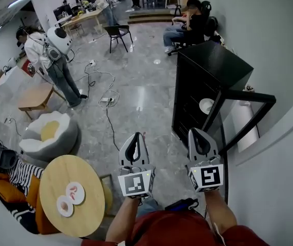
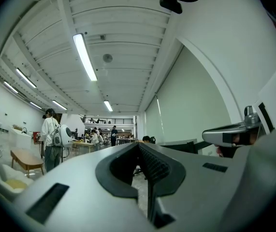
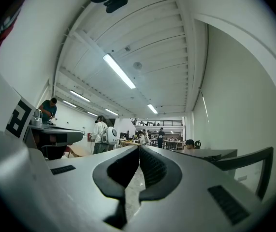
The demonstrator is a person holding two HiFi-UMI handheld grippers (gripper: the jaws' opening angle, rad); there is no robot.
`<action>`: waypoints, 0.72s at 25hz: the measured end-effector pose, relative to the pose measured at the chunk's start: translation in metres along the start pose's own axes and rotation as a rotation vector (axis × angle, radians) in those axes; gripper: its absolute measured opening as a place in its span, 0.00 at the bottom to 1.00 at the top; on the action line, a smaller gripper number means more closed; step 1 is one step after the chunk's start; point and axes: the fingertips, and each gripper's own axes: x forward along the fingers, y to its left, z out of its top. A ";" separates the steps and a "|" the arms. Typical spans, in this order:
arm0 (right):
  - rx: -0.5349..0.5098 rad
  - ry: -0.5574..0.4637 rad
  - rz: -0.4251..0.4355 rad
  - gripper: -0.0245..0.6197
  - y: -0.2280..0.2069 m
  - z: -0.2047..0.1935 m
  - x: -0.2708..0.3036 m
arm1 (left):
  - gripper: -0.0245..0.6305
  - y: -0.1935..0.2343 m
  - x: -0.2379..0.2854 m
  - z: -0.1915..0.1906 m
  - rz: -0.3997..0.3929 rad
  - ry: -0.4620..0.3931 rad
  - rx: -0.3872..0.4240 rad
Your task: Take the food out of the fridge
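A large open workroom with a glossy grey floor (image 1: 136,94) is seen from above, with desks and several people far off at the back. The left gripper (image 1: 135,137) and the right gripper (image 1: 197,133) are held side by side over the floor, both pointing forward.

In the left gripper view the fingers (image 2: 158,168) are pressed together at the tips, with nothing held between them. In the right gripper view the fingers (image 3: 153,170) are likewise closed tip to tip and empty.

A black fridge (image 1: 208,70) stands ahead of the right gripper's fingers and a little to their right, against the pale wall. Its glass door (image 1: 249,100) is swung open toward the person. Inside, just beyond the right fingertips, a white plate (image 1: 206,105) is seen on a shelf; what lies on it cannot be made out.

Behind and to the left of the left gripper's fingers, a round wooden surface (image 1: 84,176) carries two small plates of pinkish food (image 1: 75,192), set just beside each other. A flower-shaped cushioned seat (image 1: 49,133) is placed further left. Well ahead of the left fingers, a person with a white backpack (image 1: 54,55) is standing.
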 end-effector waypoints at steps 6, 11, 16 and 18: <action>-0.008 0.002 0.012 0.07 0.025 -0.001 0.041 | 0.06 0.044 0.017 -0.005 0.027 0.036 -0.004; -0.017 0.005 0.035 0.07 0.052 -0.001 0.083 | 0.06 0.087 0.035 -0.008 0.057 0.045 -0.017; -0.019 0.009 0.046 0.07 0.074 -0.002 0.121 | 0.06 0.125 0.052 -0.013 0.064 0.053 -0.023; -0.018 0.011 0.045 0.08 0.081 -0.001 0.137 | 0.06 0.139 0.061 -0.012 0.058 0.036 -0.033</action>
